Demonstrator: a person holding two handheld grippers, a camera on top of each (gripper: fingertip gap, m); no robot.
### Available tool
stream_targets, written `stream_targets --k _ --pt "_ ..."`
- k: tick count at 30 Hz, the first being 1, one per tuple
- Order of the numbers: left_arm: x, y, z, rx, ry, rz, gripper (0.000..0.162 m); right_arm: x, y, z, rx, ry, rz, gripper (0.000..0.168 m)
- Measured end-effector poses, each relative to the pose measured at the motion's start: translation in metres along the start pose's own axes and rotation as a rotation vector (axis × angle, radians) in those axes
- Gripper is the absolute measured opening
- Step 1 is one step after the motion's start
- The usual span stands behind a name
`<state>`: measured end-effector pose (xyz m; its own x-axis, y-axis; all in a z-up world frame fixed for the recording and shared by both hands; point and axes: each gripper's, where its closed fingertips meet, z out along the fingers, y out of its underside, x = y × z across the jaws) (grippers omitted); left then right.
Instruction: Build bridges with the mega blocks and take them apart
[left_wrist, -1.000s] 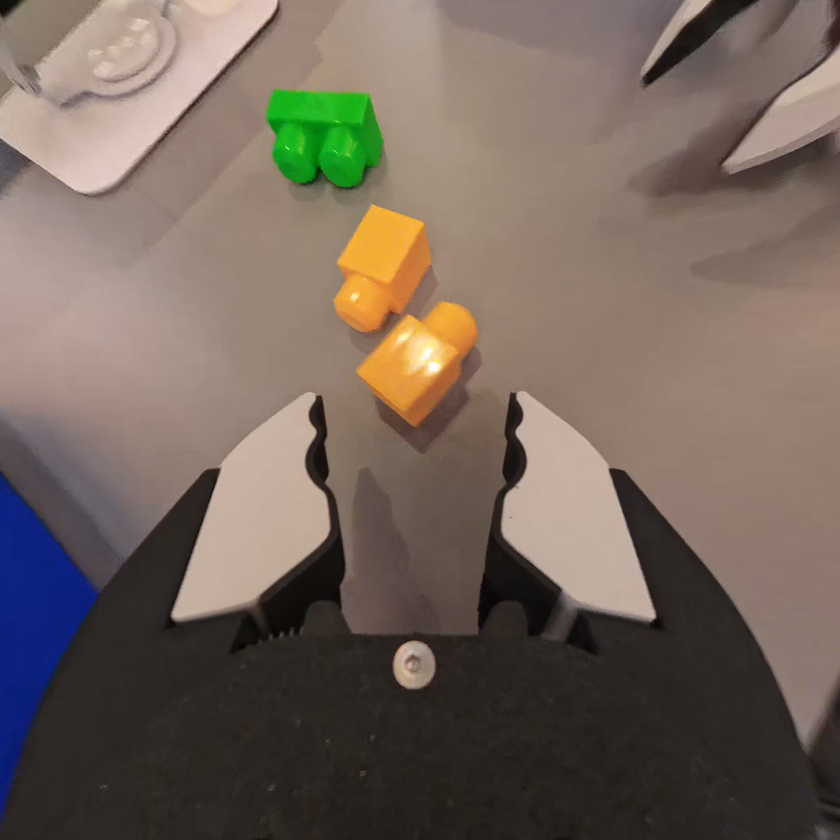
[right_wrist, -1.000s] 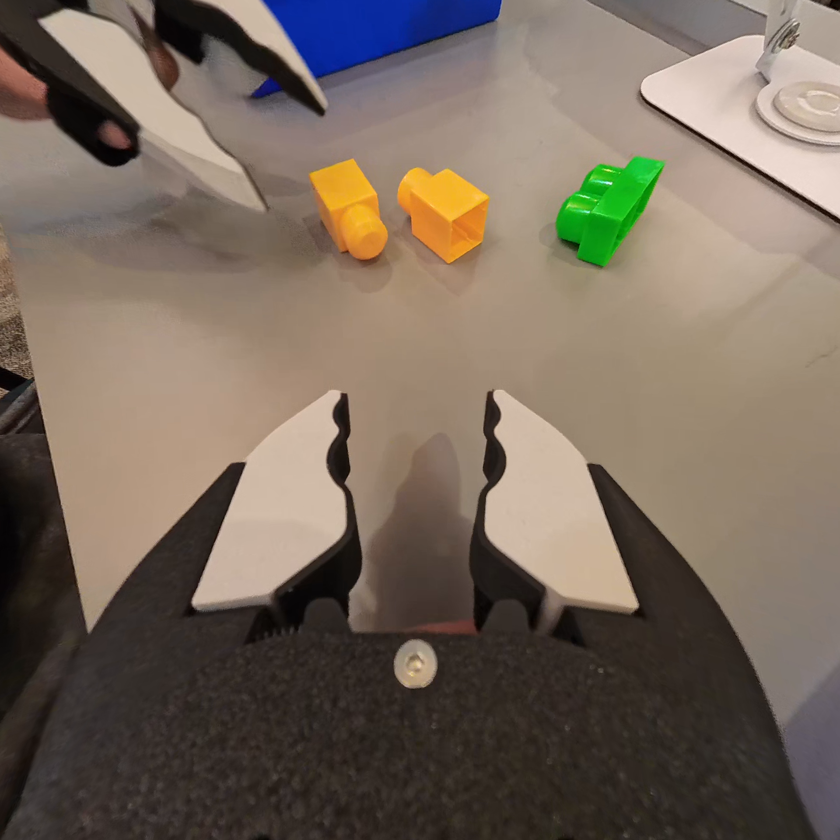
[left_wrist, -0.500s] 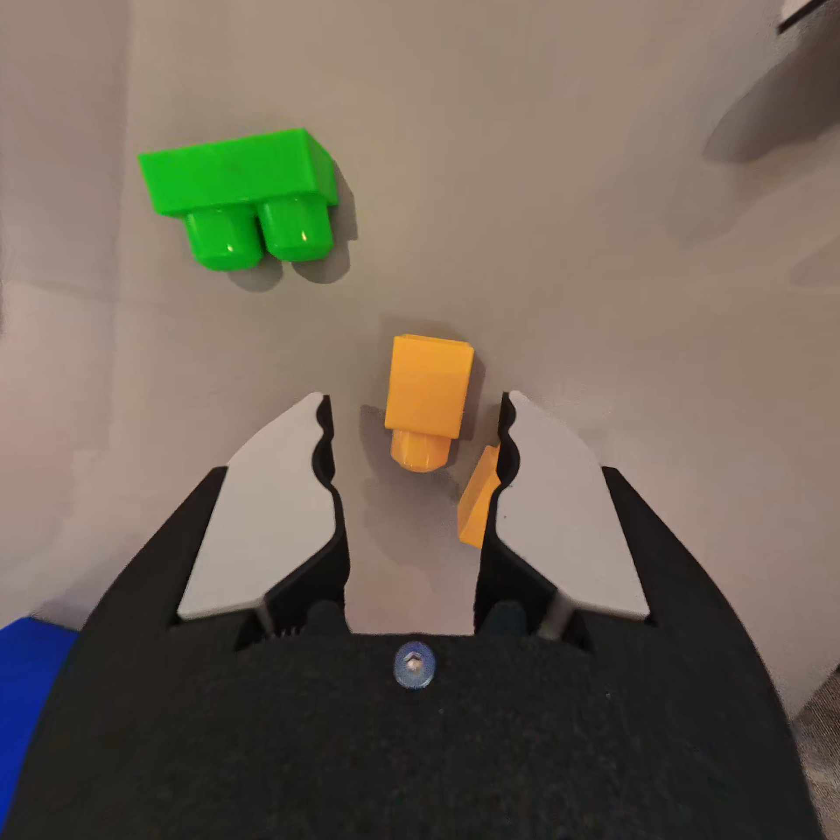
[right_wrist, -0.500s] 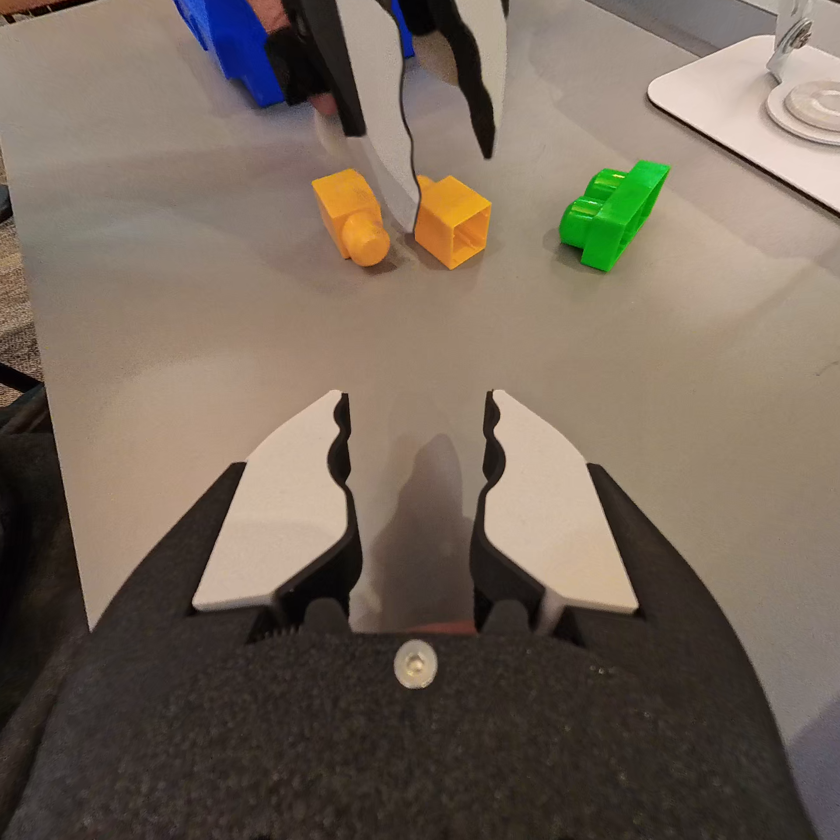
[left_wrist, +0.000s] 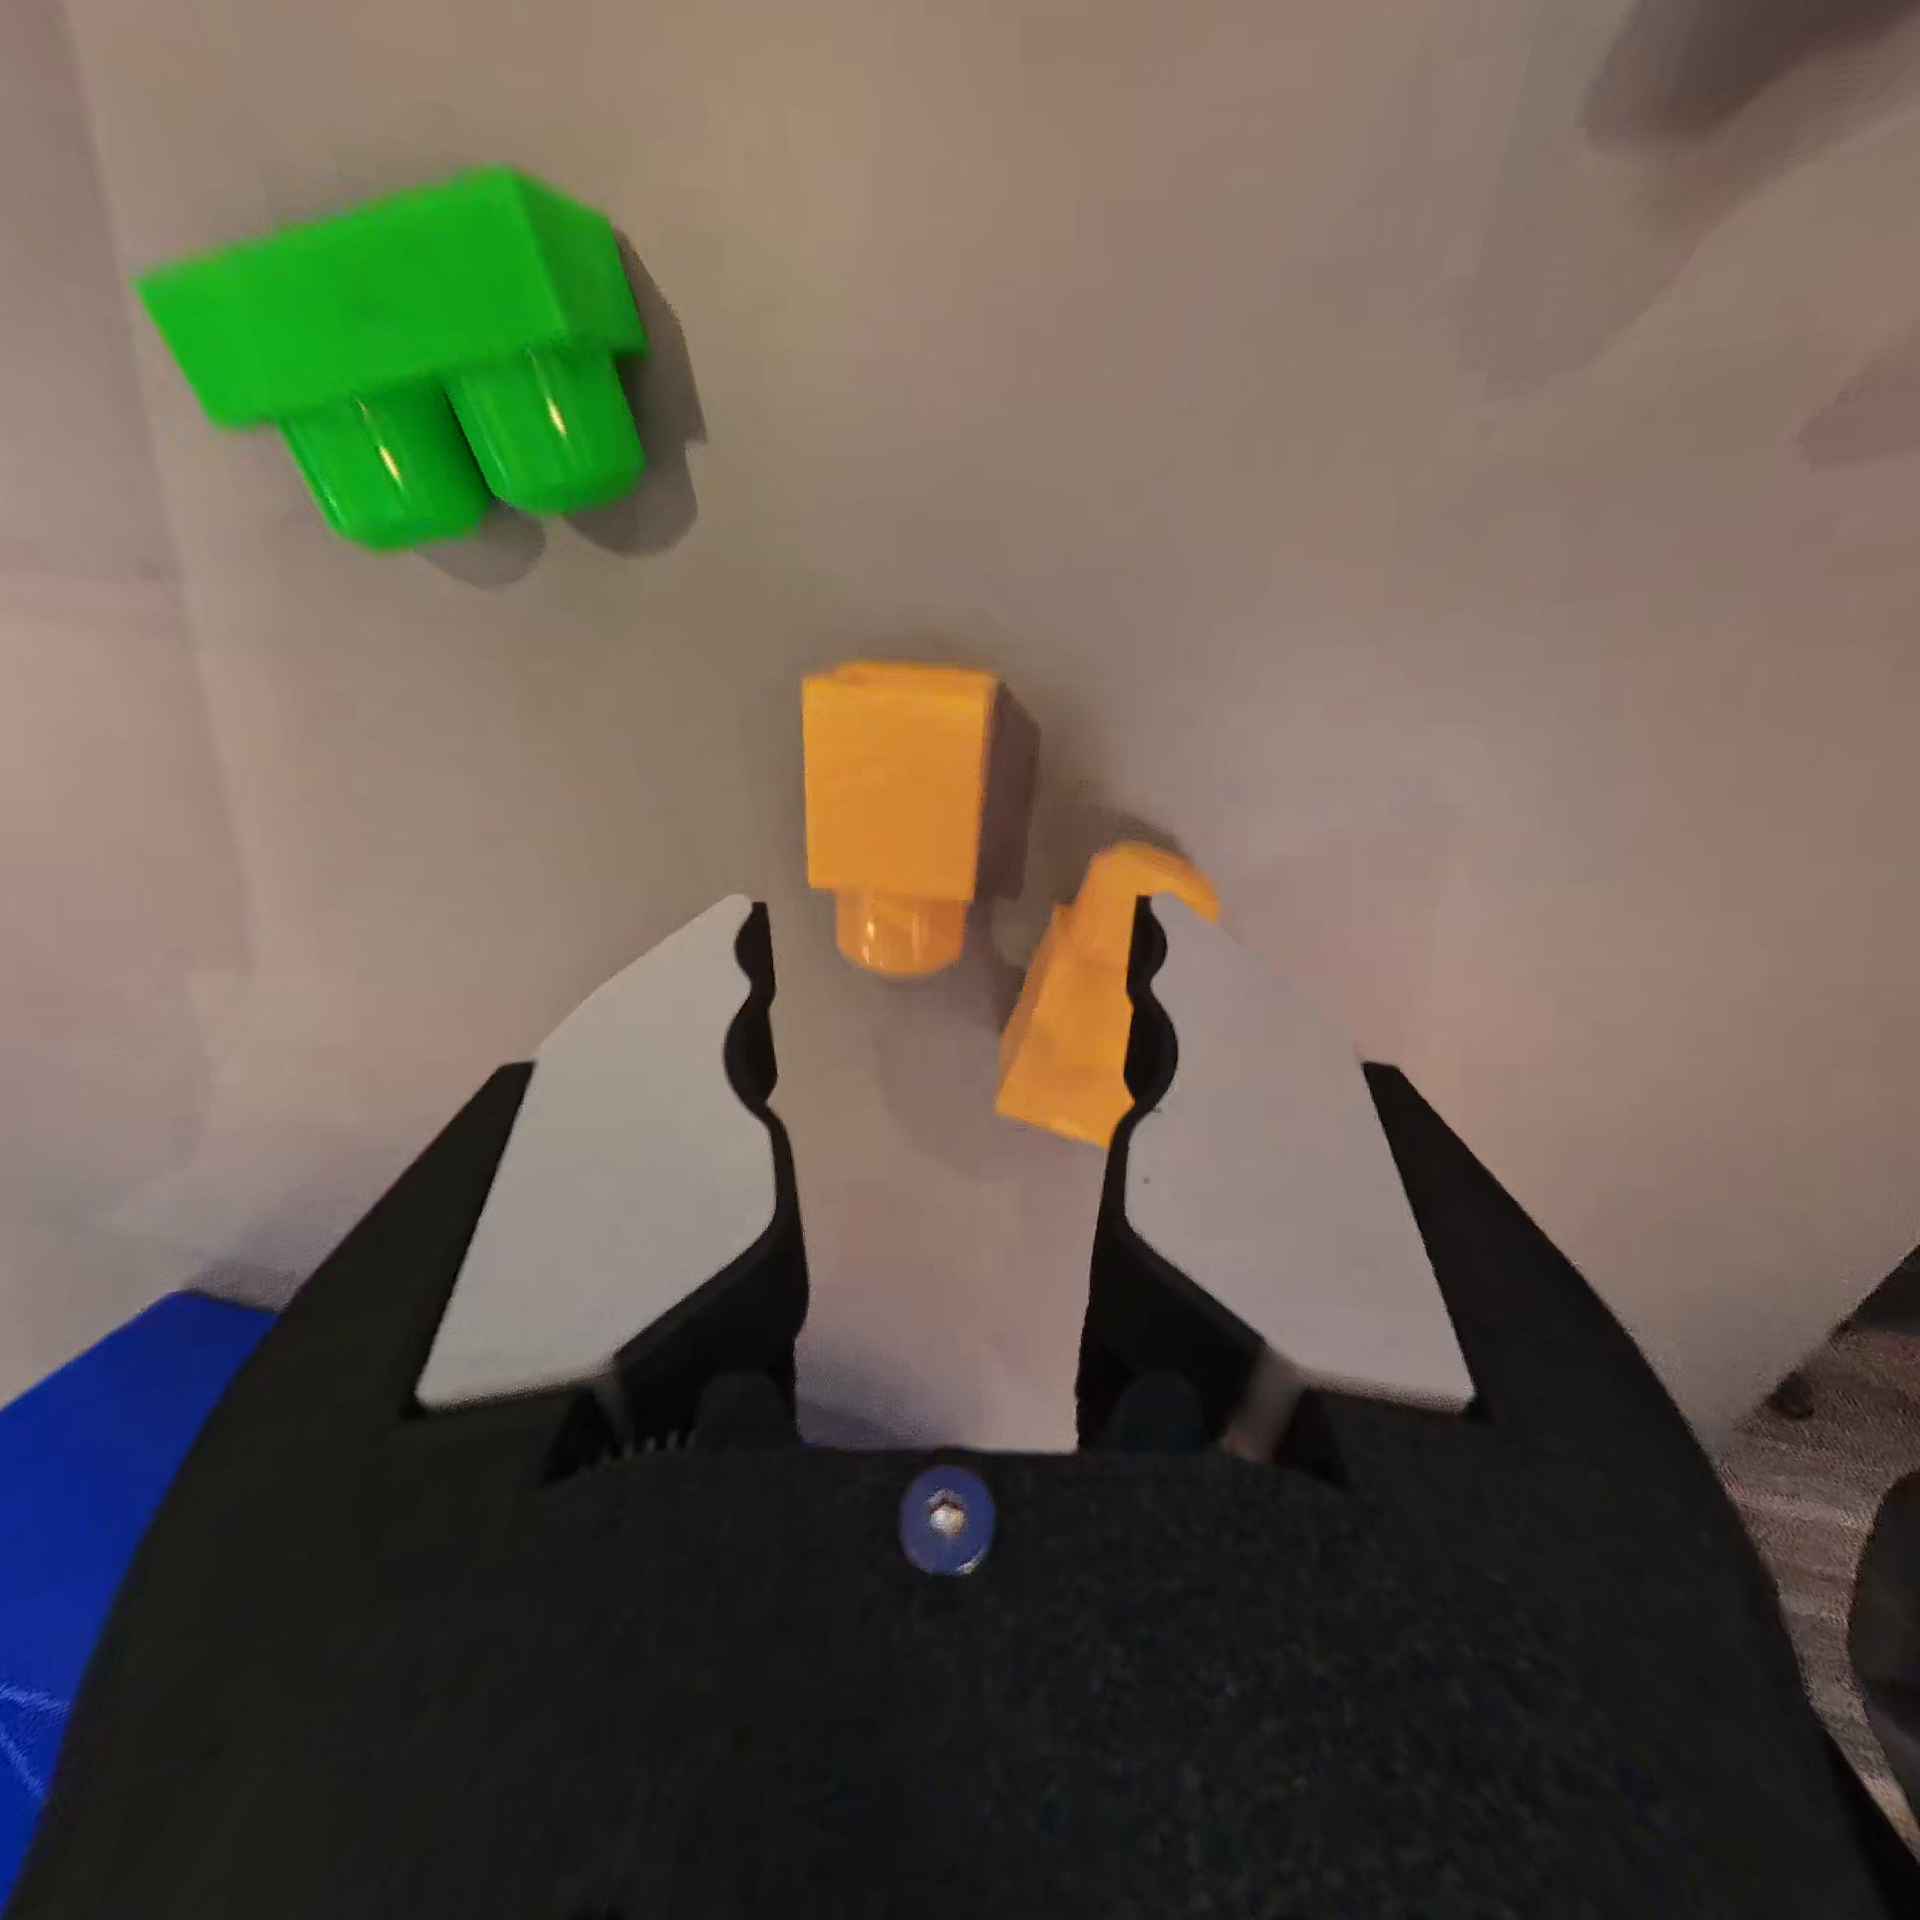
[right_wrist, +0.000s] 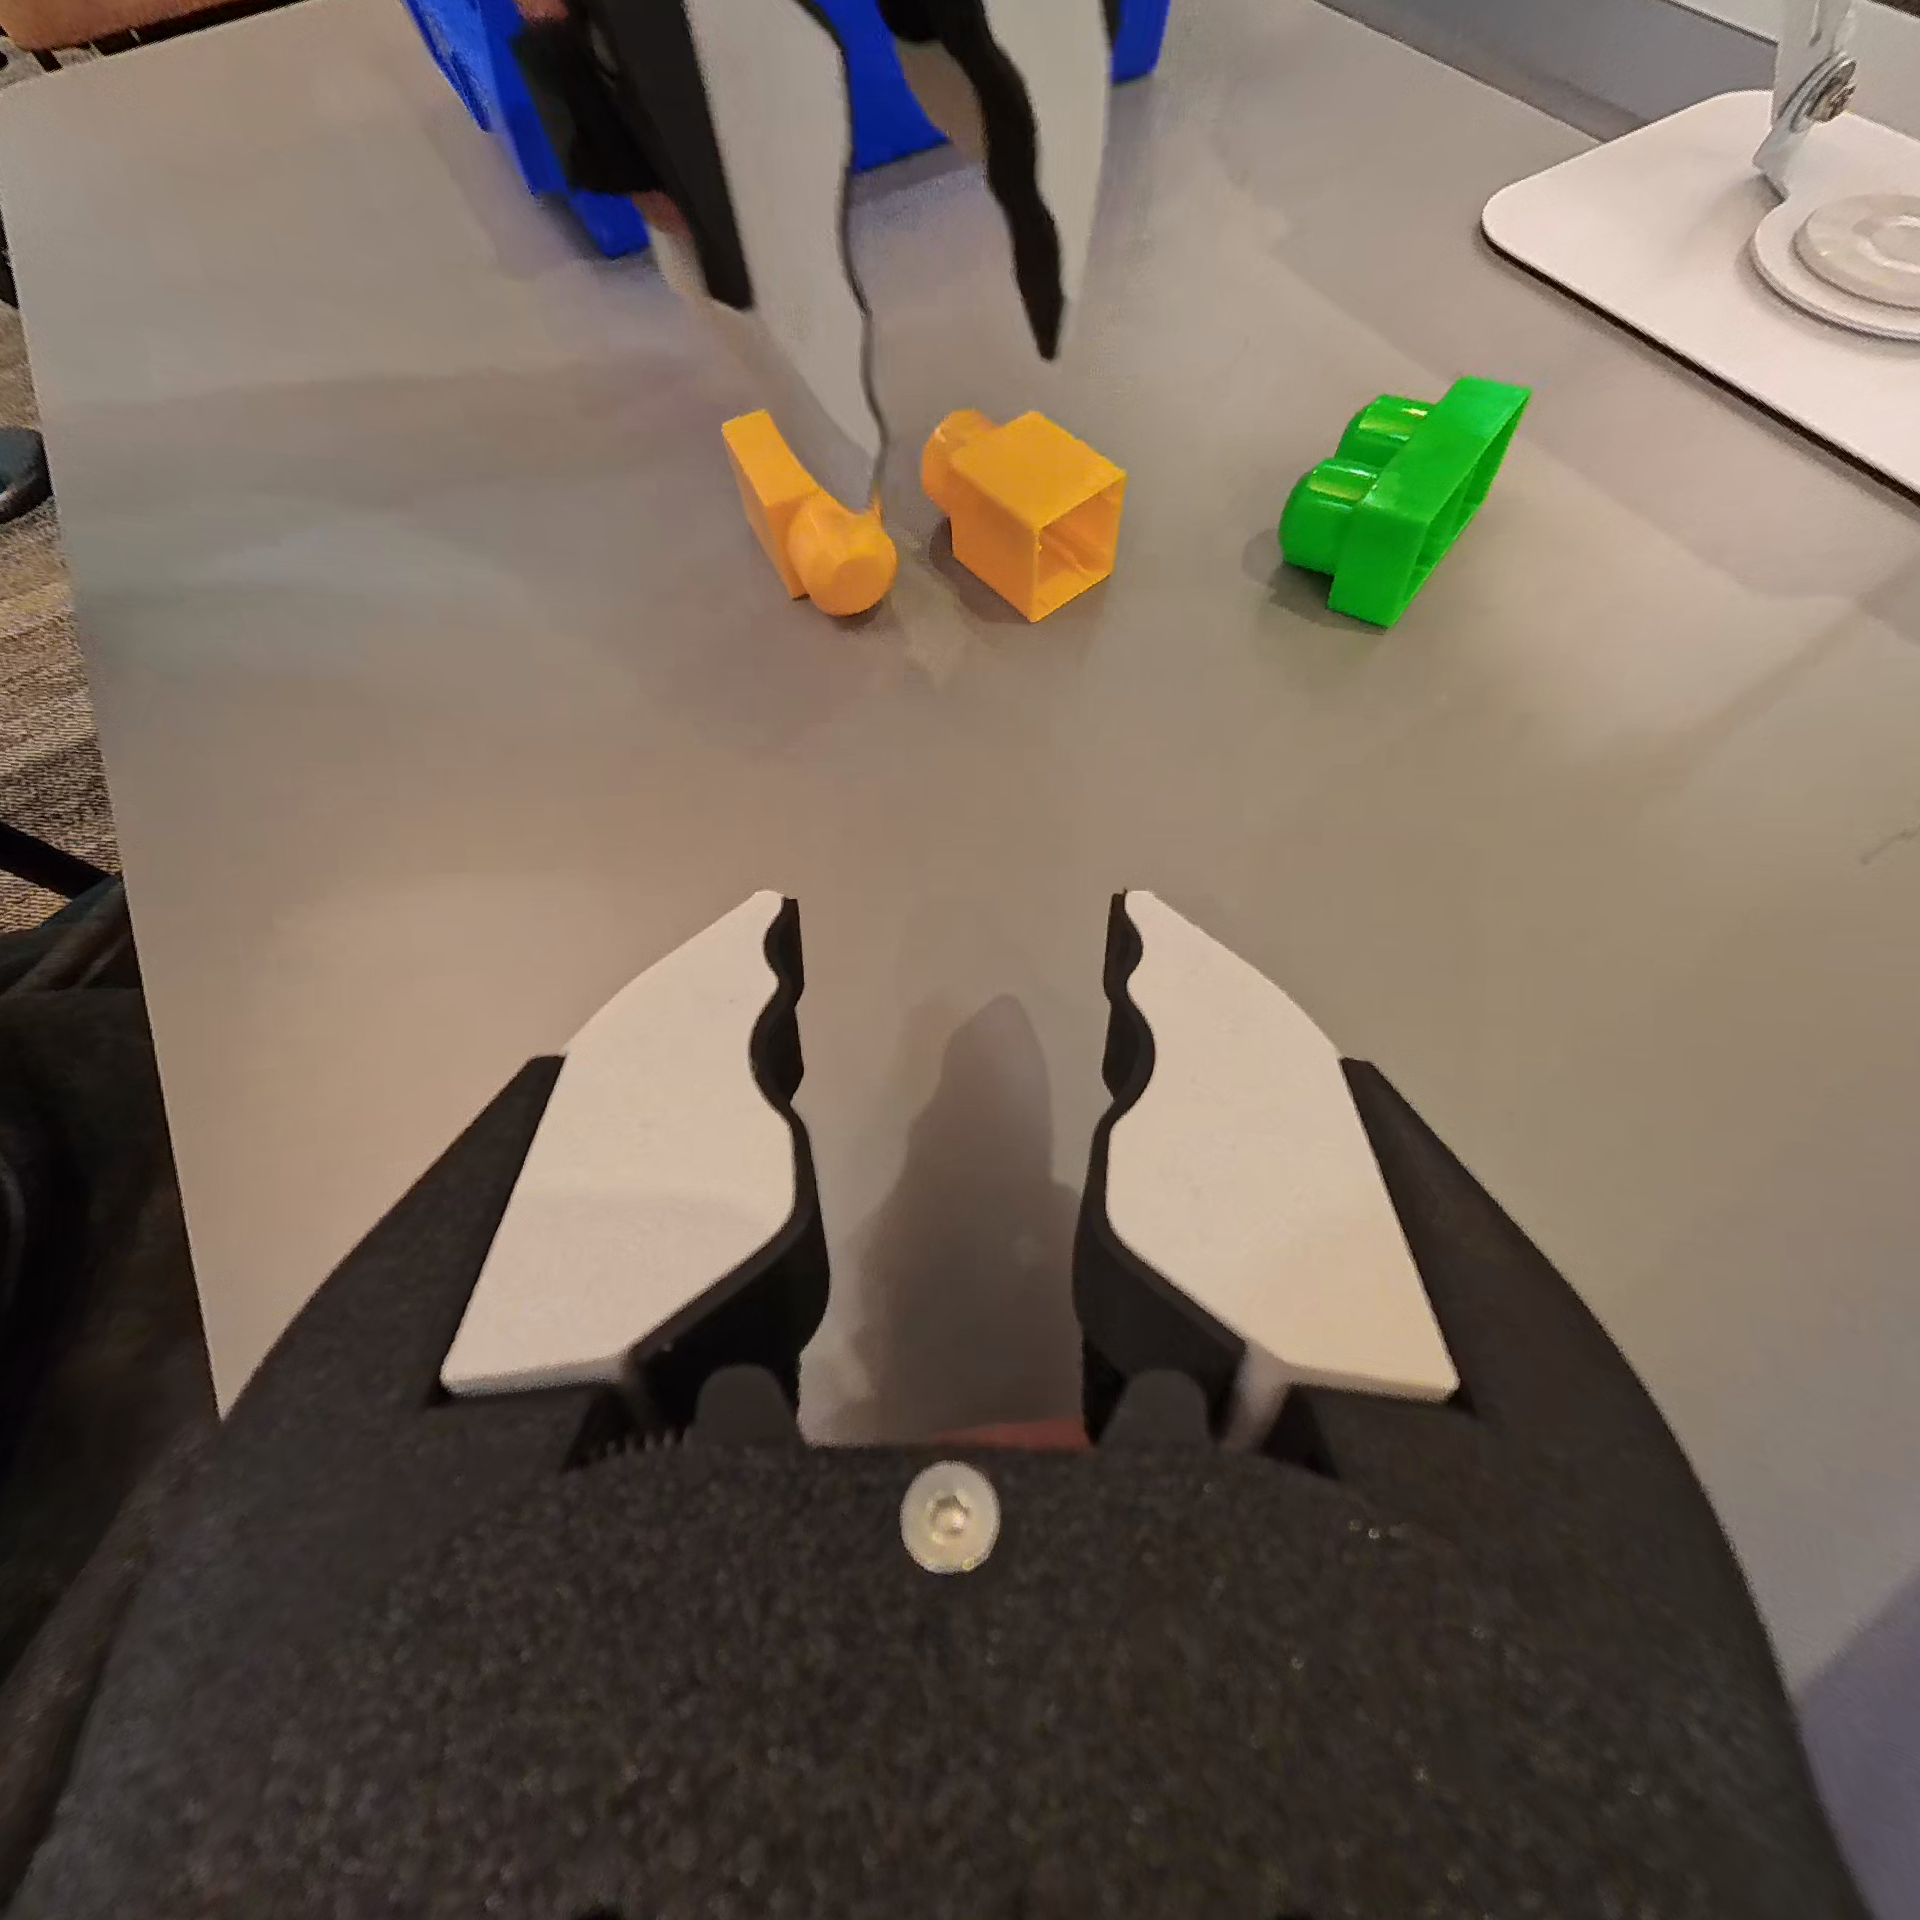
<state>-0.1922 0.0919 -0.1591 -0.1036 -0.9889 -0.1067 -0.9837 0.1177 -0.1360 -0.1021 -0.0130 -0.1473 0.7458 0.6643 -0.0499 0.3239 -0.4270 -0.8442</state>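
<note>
Two orange single-stud blocks and a green two-stud block (right_wrist: 1403, 509) lie on their sides on the grey table (right_wrist: 1039, 790). My left gripper (left_wrist: 945, 914) is open and low over the orange pair. One orange block (left_wrist: 899, 790) lies just ahead of its tips, stud toward me. The other orange block (left_wrist: 1070, 1029) is partly hidden behind my right-hand finger (left_wrist: 1247, 1122). The green block (left_wrist: 395, 343) is far left. In the right wrist view the left gripper (right_wrist: 956, 416) has one fingertip between the orange blocks (right_wrist: 769, 488) (right_wrist: 1039, 520). My right gripper (right_wrist: 951, 904) is open, empty and well short of them.
A blue bin (right_wrist: 488, 104) stands behind the left gripper; it also shows in the left wrist view (left_wrist: 104, 1455). A white base plate (right_wrist: 1683, 239) with a metal fitting is at the back right. The table's left edge (right_wrist: 94, 665) is near, with carpet below it. It is some 10 cm from my left tips to the green block (left_wrist: 395, 343). My right wrist view (right_wrist: 1413, 440) looks at it from another angle.
My left gripper swung in from the side and came down over the orange blocks, staying open. The blocks and my right gripper have not moved.
</note>
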Motion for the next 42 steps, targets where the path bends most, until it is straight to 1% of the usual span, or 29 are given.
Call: stream_targets --k 4,6,8,10,12,13,14,16,20,23,25,27,29,31,33,35,38,42 --pt "0.025 0.032 -0.005 -0.033 0.045 0.019 0.066 -0.002 0.0 0.001 -0.003 -0.005 -0.002 0.056" --pt "0.038 0.045 -0.003 -0.045 0.063 0.036 0.066 -0.003 0.001 0.001 -0.007 -0.005 -0.007 0.056" --pt "0.042 0.056 0.004 -0.062 0.044 0.048 0.065 -0.003 0.001 0.002 -0.01 -0.006 -0.01 0.056" --pt "0.041 0.057 0.01 -0.044 0.022 0.041 0.063 -0.004 0.0 0.003 -0.011 -0.01 -0.009 0.055" --pt "0.037 0.052 0.014 0.004 0.008 0.013 0.055 -0.005 -0.001 0.004 -0.015 -0.011 -0.014 0.055" --pt "0.036 0.05 0.014 0.029 0.0 0.0 0.048 -0.006 -0.001 0.004 -0.015 -0.011 -0.018 0.055" --pt "0.036 0.048 0.015 0.051 -0.003 -0.011 0.036 -0.007 -0.002 0.004 -0.015 -0.011 -0.021 0.055" --pt "0.038 0.047 0.014 0.091 -0.01 -0.046 0.036 -0.009 -0.003 0.003 -0.012 -0.013 -0.024 0.055" --pt "0.046 0.048 0.003 0.193 -0.047 -0.187 0.036 -0.008 -0.003 0.001 -0.006 -0.017 -0.019 0.055" --pt "0.052 0.047 -0.011 0.322 -0.069 -0.377 0.036 -0.008 -0.003 0.0 -0.004 -0.021 -0.009 0.055" --pt "0.042 0.051 -0.021 0.39 -0.143 -0.549 0.036 -0.008 -0.004 -0.001 0.003 -0.024 -0.006 0.055" --pt "0.034 0.052 -0.032 0.477 -0.199 -0.643 0.036 -0.008 -0.005 -0.001 0.003 -0.026 -0.007 0.055" --pt "0.024 0.049 -0.039 0.546 -0.217 -0.696 0.036 -0.009 -0.006 -0.001 0.004 -0.027 -0.011 0.055" --pt "0.015 0.041 -0.043 0.579 -0.206 -0.712 0.036 -0.01 -0.008 0.0 0.006 -0.028 -0.017 0.055" --pt "0.011 0.025 -0.045 0.608 -0.147 -0.719 0.036 -0.011 -0.01 0.0 0.007 -0.03 -0.022 0.055" --pt "0.015 0.001 -0.047 0.647 -0.091 -0.704 0.036 -0.012 -0.011 0.0 0.006 -0.029 -0.027 0.055" --pt "0.026 -0.022 -0.032 0.583 -0.096 -0.655 0.036 -0.01 -0.01 -0.003 0.005 -0.019 -0.032 0.055" --pt "0.032 -0.039 -0.008 0.519 -0.119 -0.65 0.036 -0.006 -0.009 -0.006 0.017 -0.024 -0.004 0.054"
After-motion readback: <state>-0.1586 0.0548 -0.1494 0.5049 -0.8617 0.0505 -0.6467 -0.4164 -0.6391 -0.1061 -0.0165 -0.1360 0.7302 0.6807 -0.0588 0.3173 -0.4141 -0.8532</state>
